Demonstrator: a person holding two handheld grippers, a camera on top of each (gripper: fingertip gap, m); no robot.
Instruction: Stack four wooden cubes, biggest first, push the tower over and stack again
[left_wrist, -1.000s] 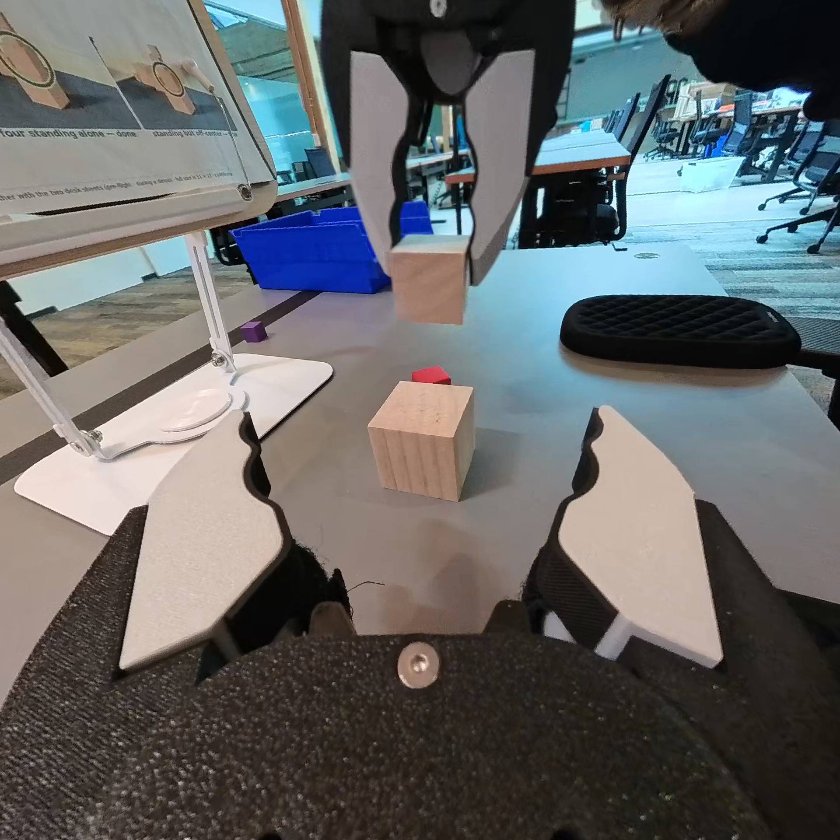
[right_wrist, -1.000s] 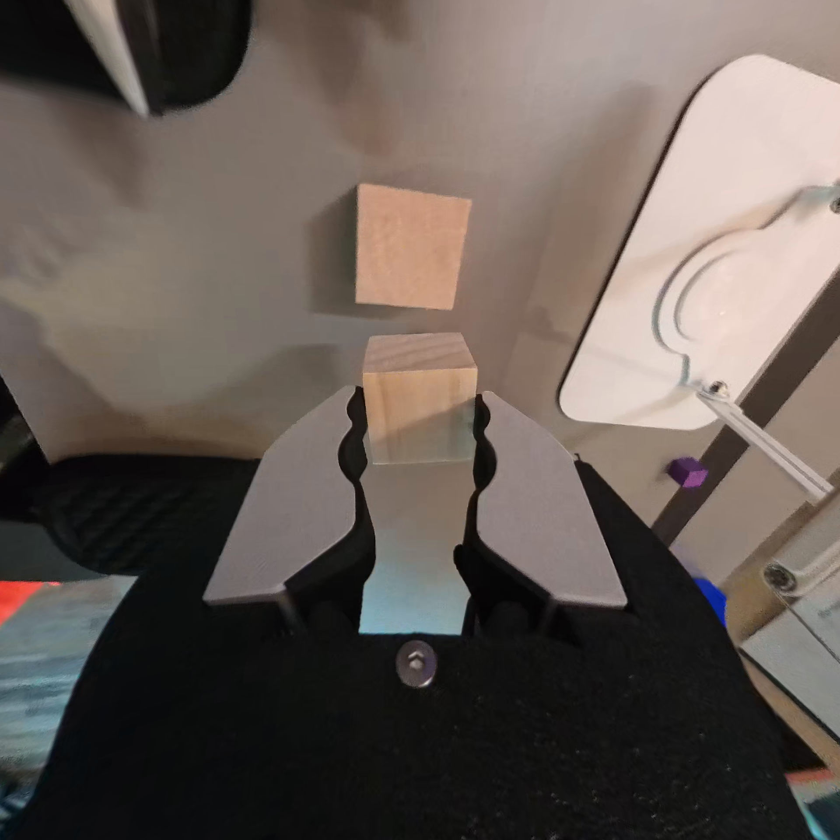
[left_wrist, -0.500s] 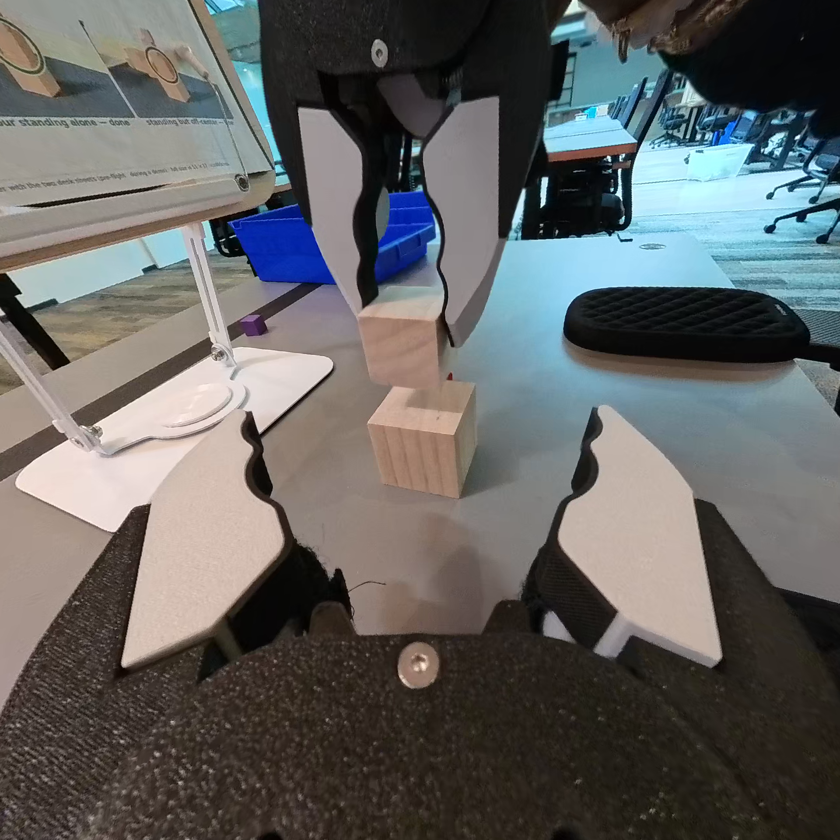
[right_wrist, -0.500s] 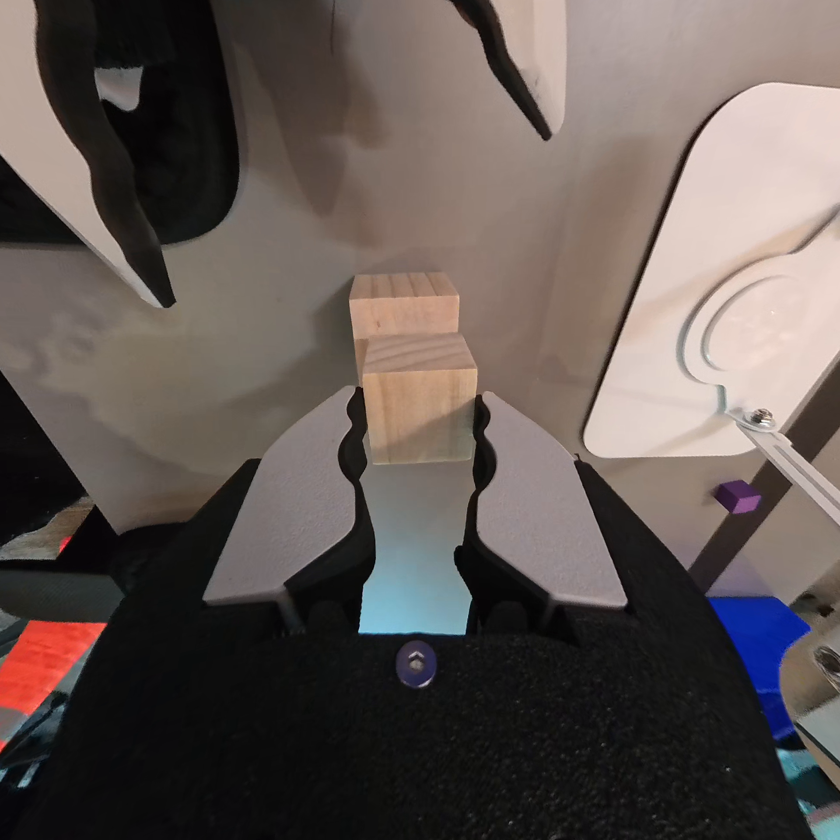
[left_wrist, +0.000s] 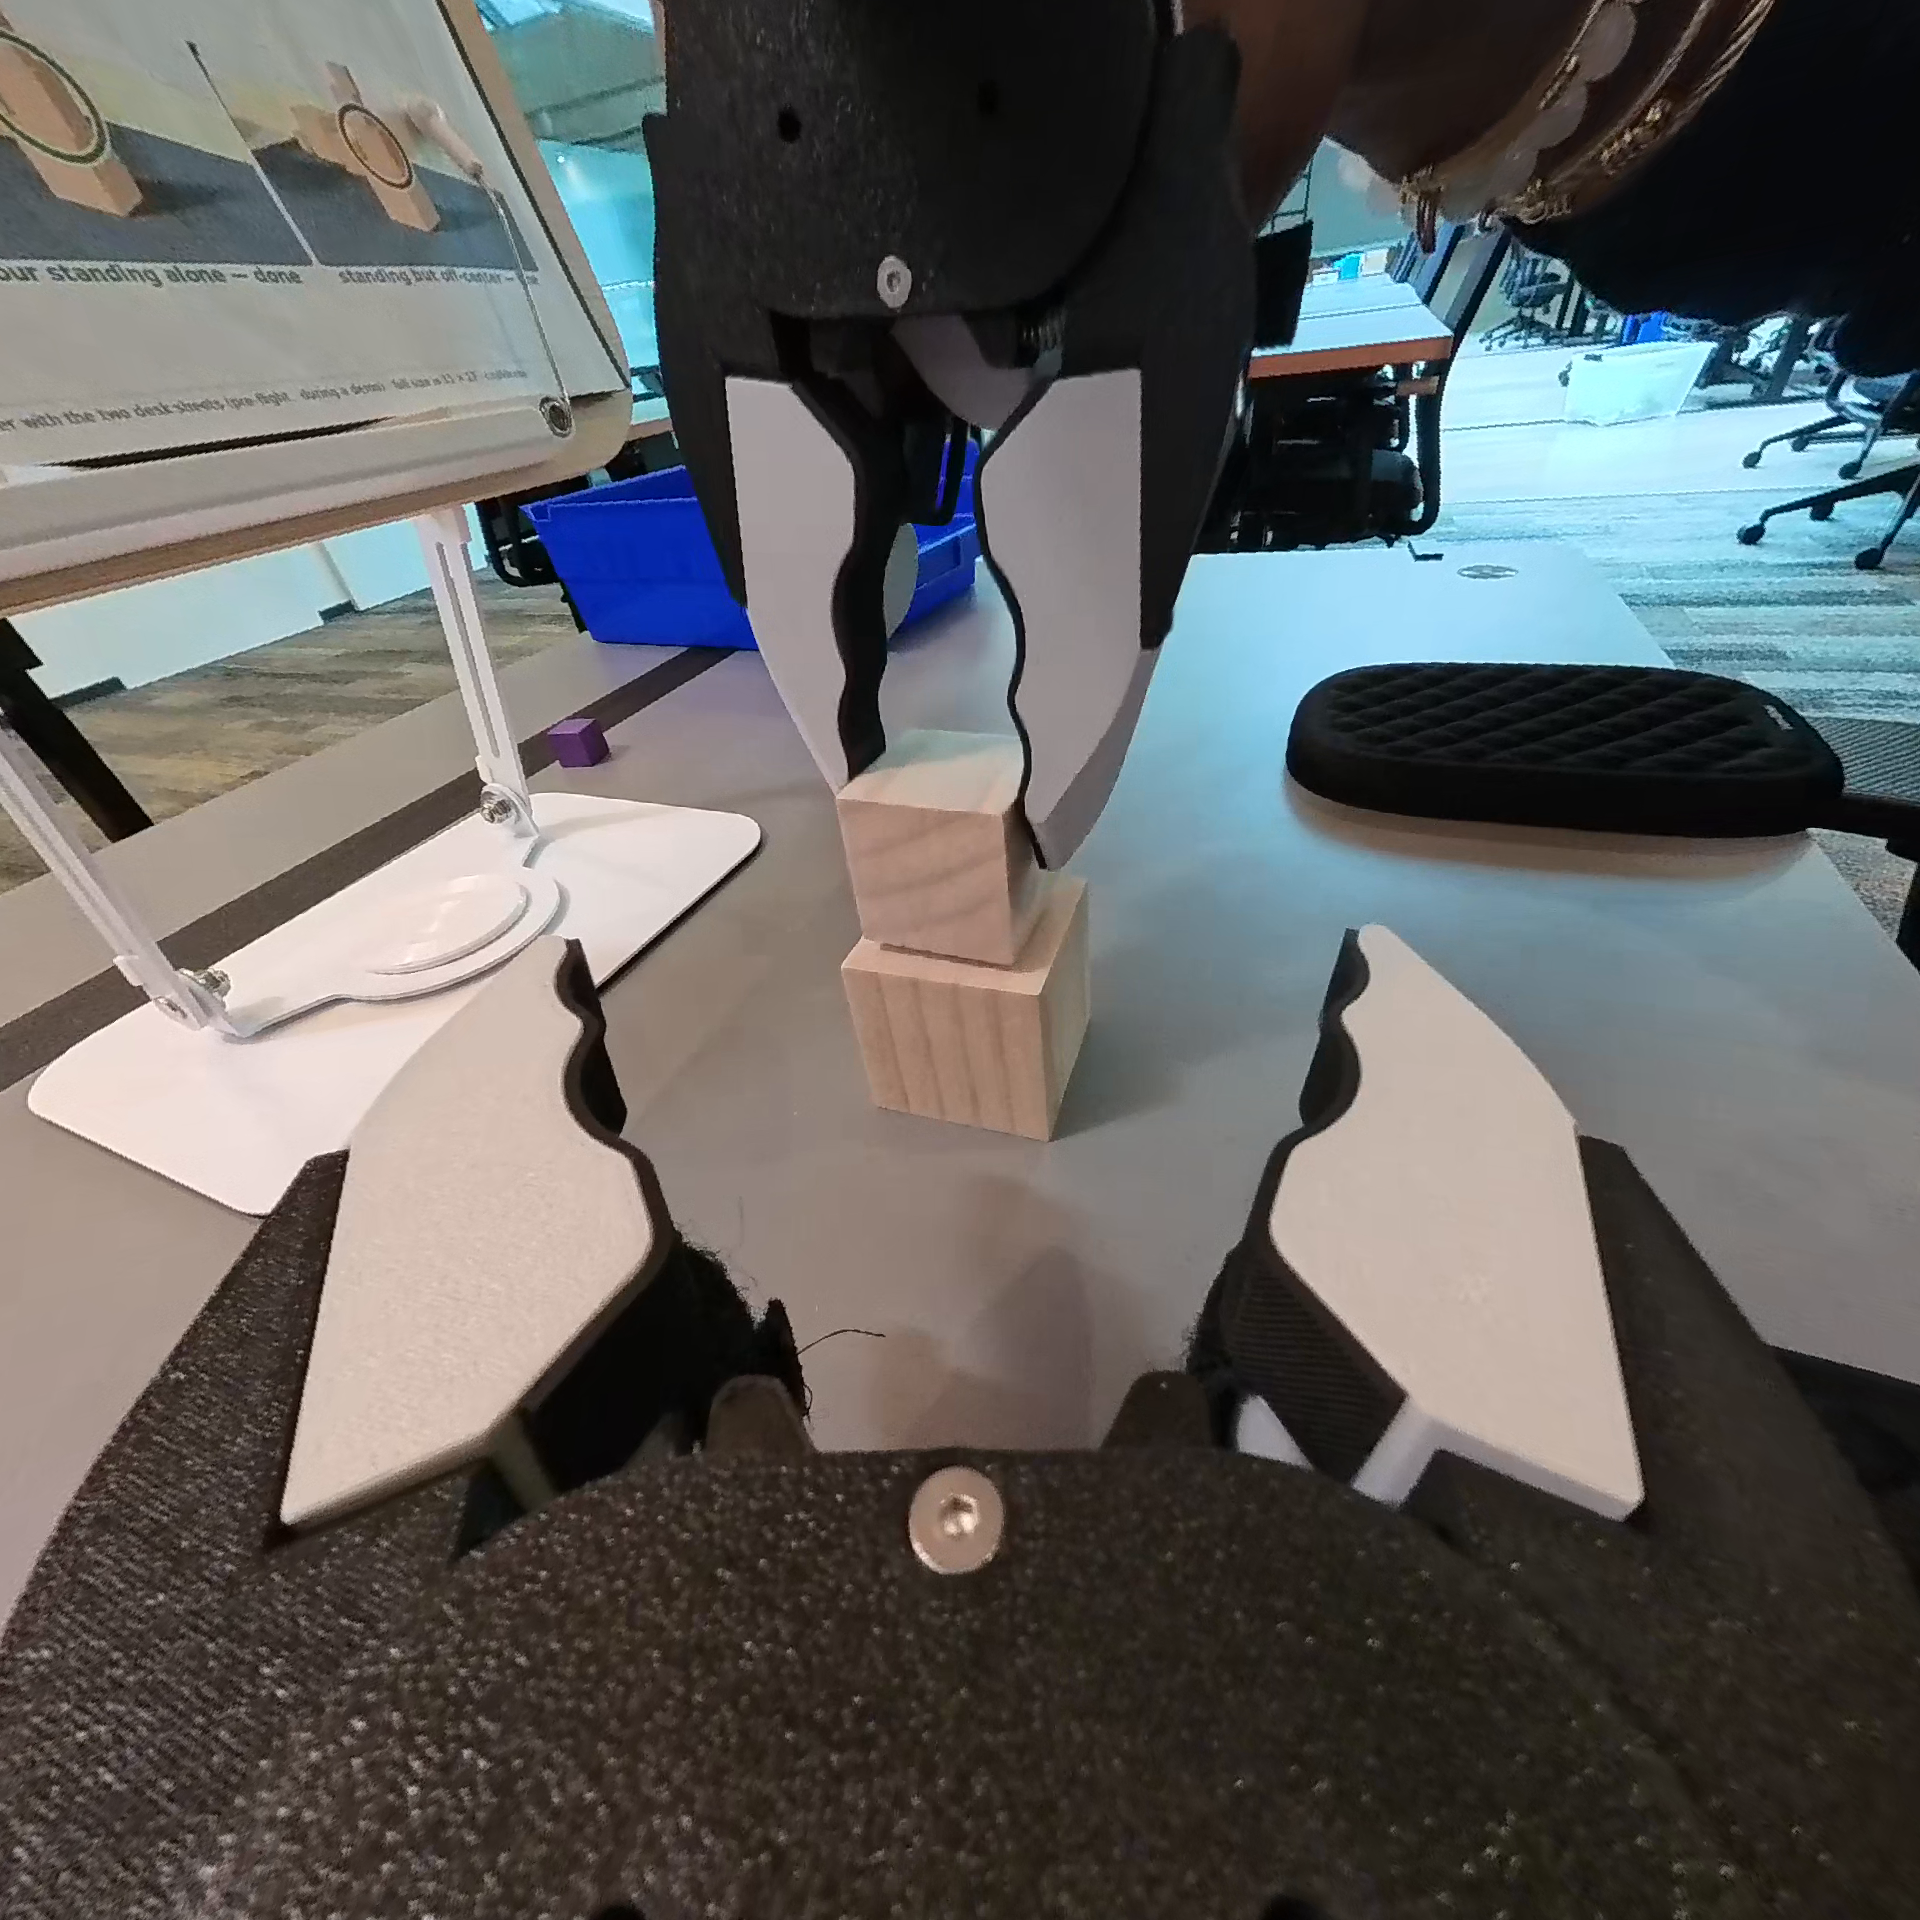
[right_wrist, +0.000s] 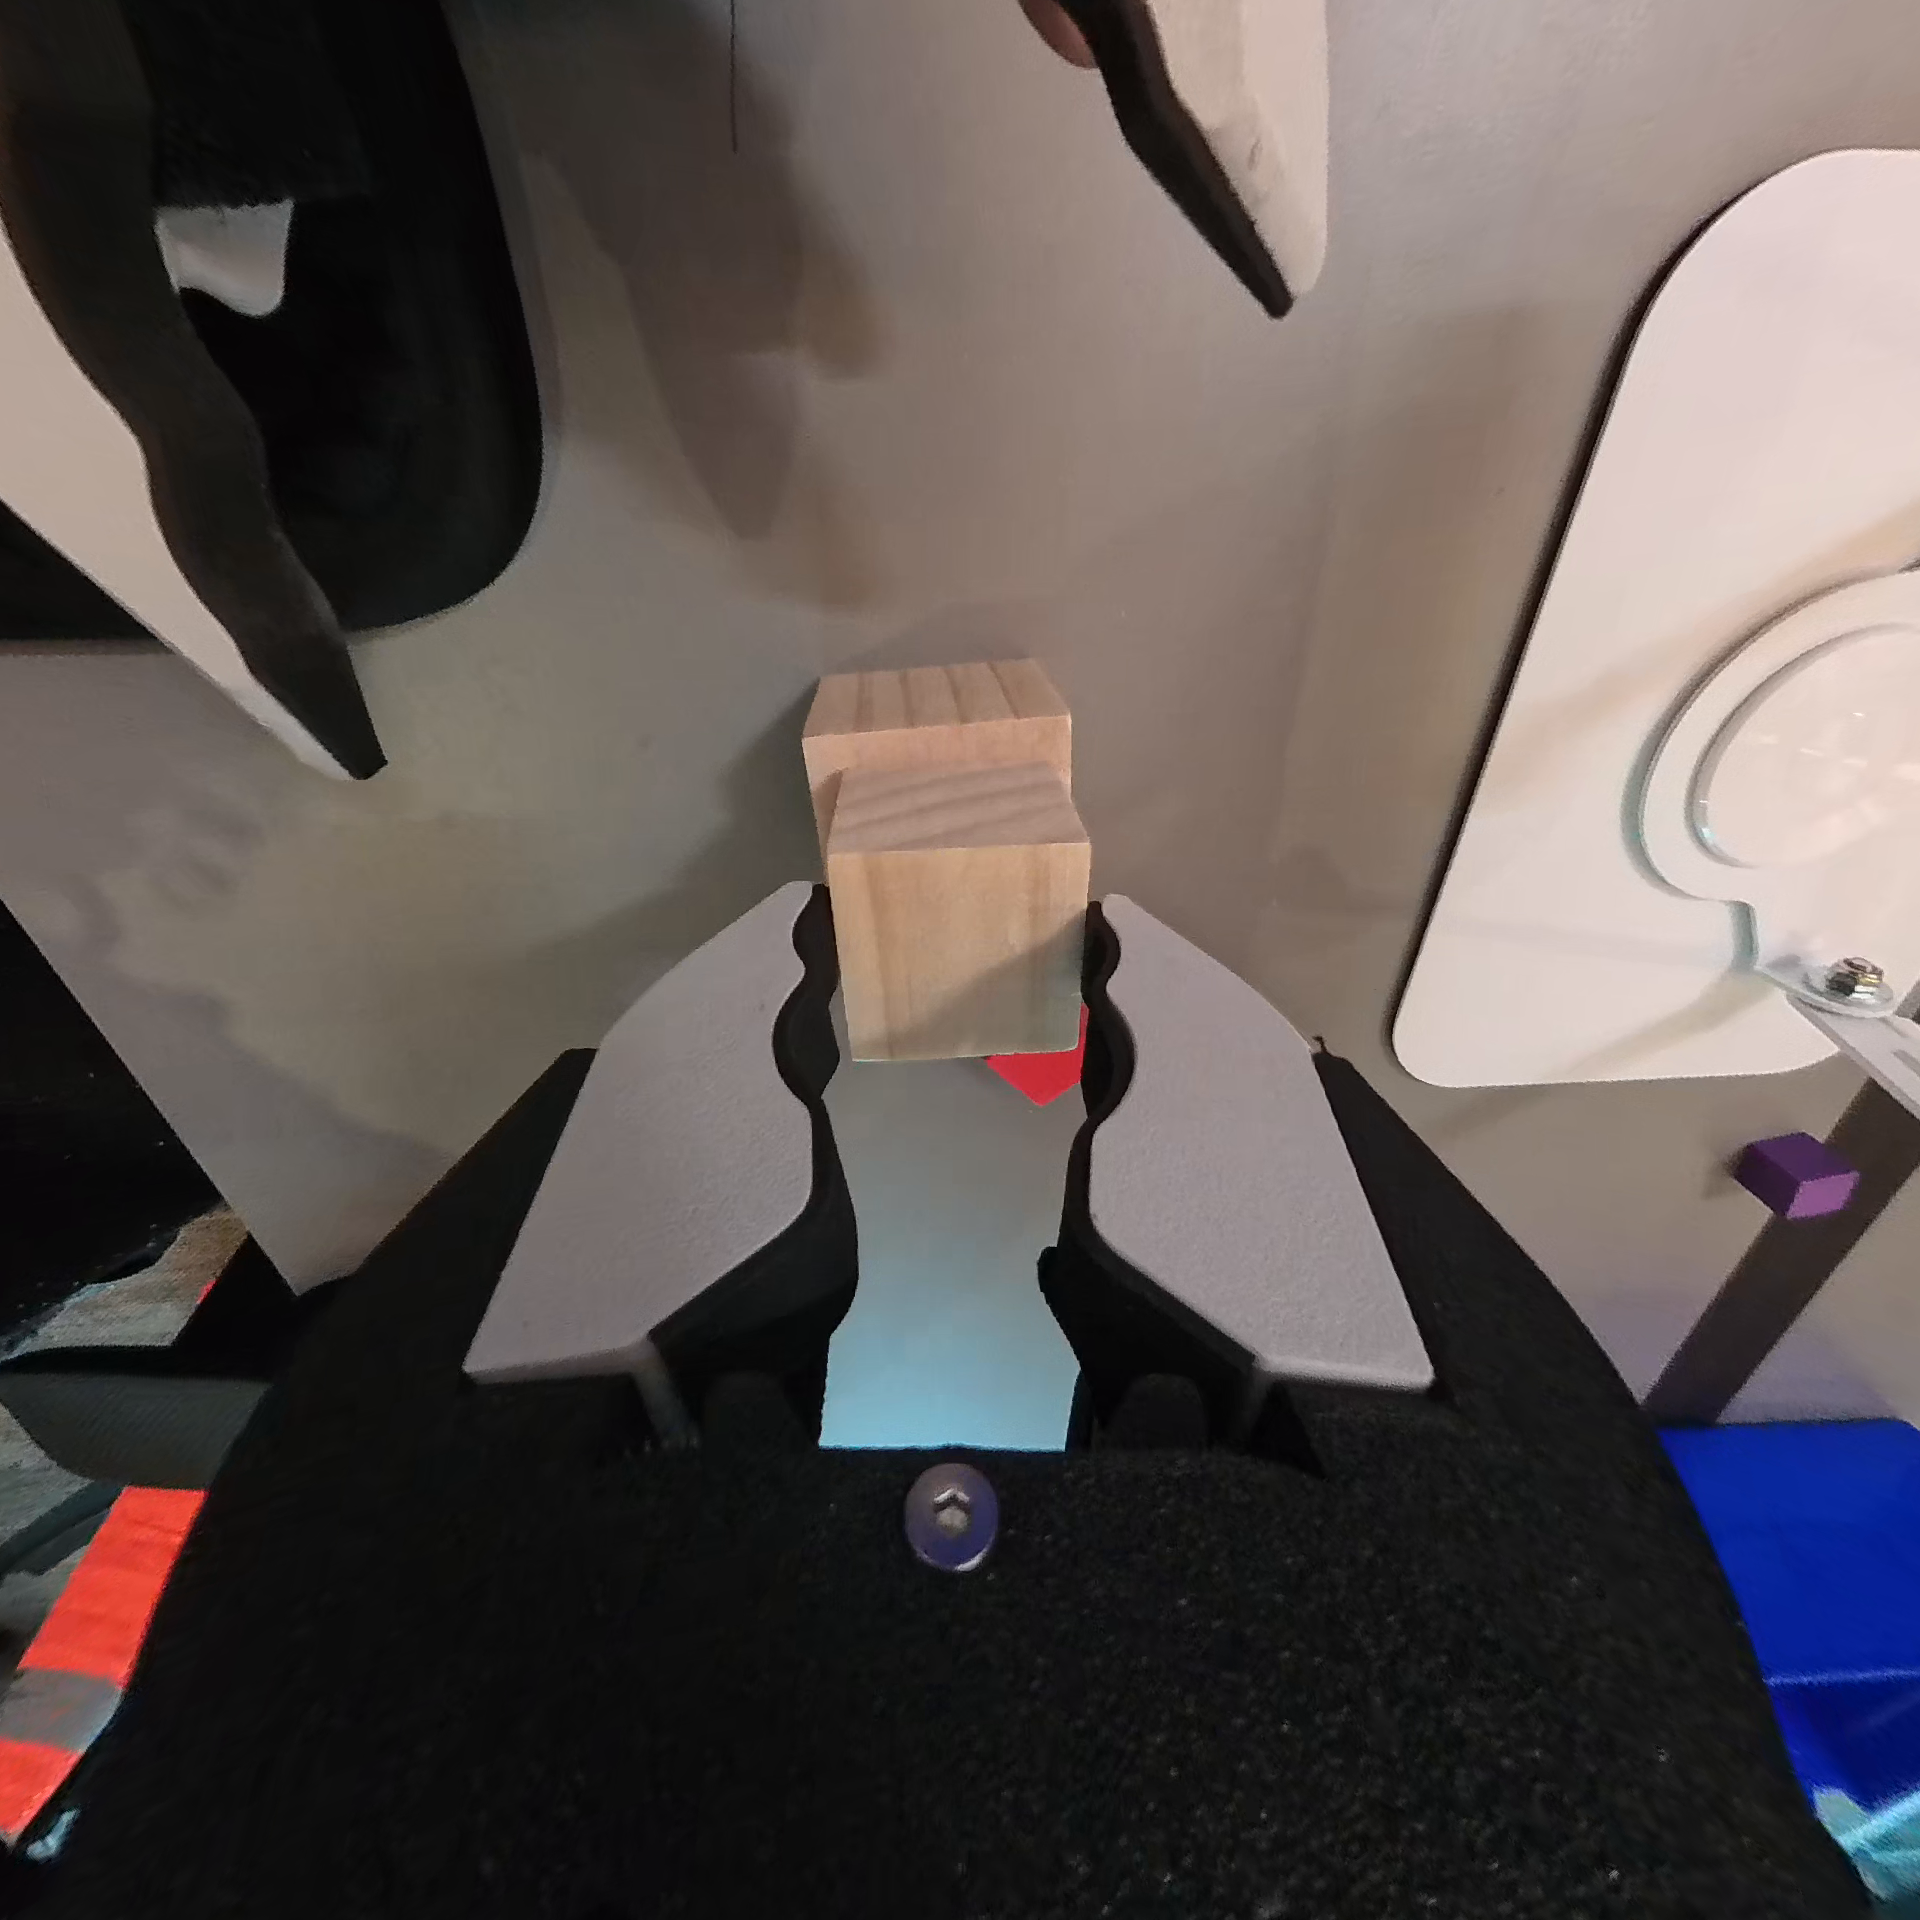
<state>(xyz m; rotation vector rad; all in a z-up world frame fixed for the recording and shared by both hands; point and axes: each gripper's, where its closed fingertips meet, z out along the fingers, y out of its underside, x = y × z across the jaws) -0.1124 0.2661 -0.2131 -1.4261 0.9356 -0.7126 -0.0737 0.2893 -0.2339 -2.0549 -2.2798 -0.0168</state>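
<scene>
On a second block (left_wrist: 966, 1029), right jaws clamp a pale wooden cube (right_wrist: 961, 935) (left jaws apart).

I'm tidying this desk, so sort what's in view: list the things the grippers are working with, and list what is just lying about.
In use:
- right gripper, clamped on the upper wooden cube
- lower wooden cube, right beneath it
- left gripper, open, empty, in front of the stack

Lying about:
- purple cube
- red cube
- blue bin
- white stand base
- black pad

Blue bin (left_wrist: 644, 566), purple cube (left_wrist: 577, 743), white stand (left_wrist: 416, 935)
</scene>
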